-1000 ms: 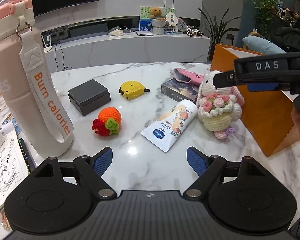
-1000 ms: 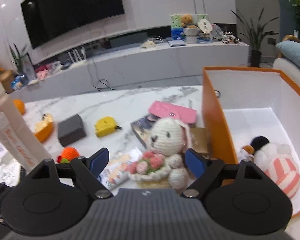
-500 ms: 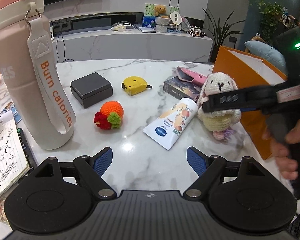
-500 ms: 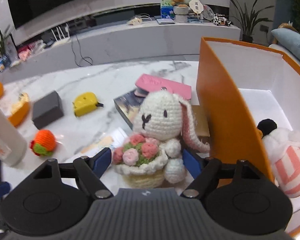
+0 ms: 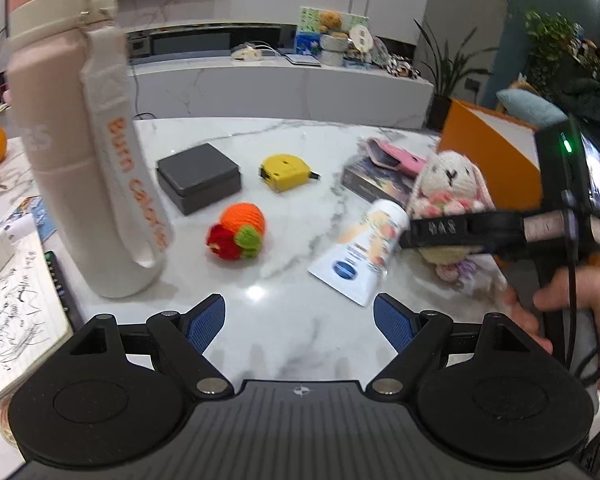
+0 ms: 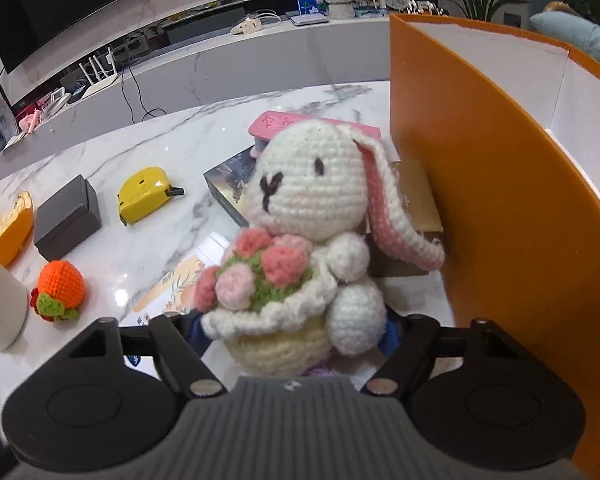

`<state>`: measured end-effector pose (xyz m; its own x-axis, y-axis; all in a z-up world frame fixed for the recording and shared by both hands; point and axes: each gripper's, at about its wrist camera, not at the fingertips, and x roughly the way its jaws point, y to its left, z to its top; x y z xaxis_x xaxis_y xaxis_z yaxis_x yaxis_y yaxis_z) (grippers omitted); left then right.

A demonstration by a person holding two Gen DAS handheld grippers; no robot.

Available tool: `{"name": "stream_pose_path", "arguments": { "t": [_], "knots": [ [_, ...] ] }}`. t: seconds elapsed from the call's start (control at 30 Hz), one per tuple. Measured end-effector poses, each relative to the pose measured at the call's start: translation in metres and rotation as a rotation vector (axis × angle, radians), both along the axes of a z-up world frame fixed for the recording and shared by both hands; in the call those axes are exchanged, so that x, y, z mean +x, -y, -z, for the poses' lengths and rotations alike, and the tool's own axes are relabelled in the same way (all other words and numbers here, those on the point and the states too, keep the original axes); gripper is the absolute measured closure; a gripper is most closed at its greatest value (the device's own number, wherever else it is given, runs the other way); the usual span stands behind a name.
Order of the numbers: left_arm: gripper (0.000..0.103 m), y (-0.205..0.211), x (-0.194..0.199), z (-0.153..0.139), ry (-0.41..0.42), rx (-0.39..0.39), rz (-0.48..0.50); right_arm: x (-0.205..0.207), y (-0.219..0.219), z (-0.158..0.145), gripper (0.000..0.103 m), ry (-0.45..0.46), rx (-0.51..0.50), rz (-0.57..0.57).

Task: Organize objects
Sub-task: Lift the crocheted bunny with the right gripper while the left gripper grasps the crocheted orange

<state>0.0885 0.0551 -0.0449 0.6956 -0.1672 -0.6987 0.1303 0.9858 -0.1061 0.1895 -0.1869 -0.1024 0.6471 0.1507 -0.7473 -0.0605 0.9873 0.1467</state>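
The right gripper (image 6: 292, 330) has the crocheted white rabbit (image 6: 304, 240) between its two fingers, low on the toy's cream-yellow body. Its jaws have just been closing; the blue pads sit at the rabbit's sides, mostly hidden by the yarn, so whether they press on it cannot be told. The rabbit stands upright on the marble table (image 6: 172, 148), holding a pink flower bouquet, one long ear drooping toward the orange box (image 6: 500, 208) just to the gripper's right. In the left wrist view, the right gripper reaches in from the right, tilted downward, with the person's hand (image 5: 572, 312) wrapped around its handle.

The left gripper (image 5: 300, 322) is spread wide and holds nothing, hovering over bare marble. Ahead of it lie a lotion tube (image 5: 360, 248), a crocheted orange fruit (image 5: 240, 232), a yellow tape measure (image 5: 286, 172) and a dark grey box (image 5: 198, 176). A tall pink water bottle (image 5: 80, 140) stands ahead to its left.
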Motion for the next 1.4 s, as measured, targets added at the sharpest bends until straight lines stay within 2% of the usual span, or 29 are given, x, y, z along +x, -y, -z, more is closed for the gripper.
{"name": "stream_pose_path", "arguments": {
  "t": [0.2,0.3,0.43,0.57,0.77,0.87,0.93,1.03,1.1,1.2,1.27,1.4],
  "knots": [
    [0.007,-0.009,0.004,-0.004,-0.001,-0.023,-0.031,-0.012,-0.009,0.000,0.036,0.055,-0.052,-0.009],
    [0.007,-0.007,0.004,-0.005,0.013,-0.007,-0.011,-0.016,-0.008,-0.004,0.037,0.070,-0.030,-0.020],
    [0.006,0.003,0.011,-0.002,0.023,0.009,0.068,-0.028,-0.002,-0.019,0.036,0.093,0.024,-0.041],
    [0.006,0.009,0.024,0.004,0.046,0.029,0.025,-0.051,0.003,-0.035,0.036,0.140,0.049,-0.086],
    [0.006,0.008,0.042,0.000,0.082,0.004,0.044,-0.086,0.029,-0.042,0.036,0.269,0.085,-0.166],
    [0.006,0.013,0.046,-0.002,0.113,0.038,0.045,-0.097,0.040,-0.036,0.036,0.236,0.096,-0.180],
    [0.006,0.017,0.052,0.001,0.120,0.089,0.045,-0.102,0.044,-0.034,0.036,0.220,0.125,-0.188],
    [0.006,0.021,0.063,0.007,0.133,0.173,0.012,-0.111,0.041,-0.037,0.035,0.240,0.100,-0.207],
    [0.006,0.020,0.073,0.013,0.120,0.197,0.019,-0.112,0.038,-0.039,0.035,0.252,0.093,-0.222],
    [0.006,0.017,0.089,0.022,0.093,0.221,0.013,-0.110,0.038,-0.040,0.035,0.233,0.117,-0.209],
    [0.007,0.013,0.097,0.026,0.081,0.227,-0.011,-0.108,0.042,-0.038,0.035,0.193,0.169,-0.191],
    [0.013,0.006,0.106,0.035,0.043,0.207,-0.011,-0.107,0.040,-0.035,0.034,0.152,0.211,-0.193]
  ]
}}
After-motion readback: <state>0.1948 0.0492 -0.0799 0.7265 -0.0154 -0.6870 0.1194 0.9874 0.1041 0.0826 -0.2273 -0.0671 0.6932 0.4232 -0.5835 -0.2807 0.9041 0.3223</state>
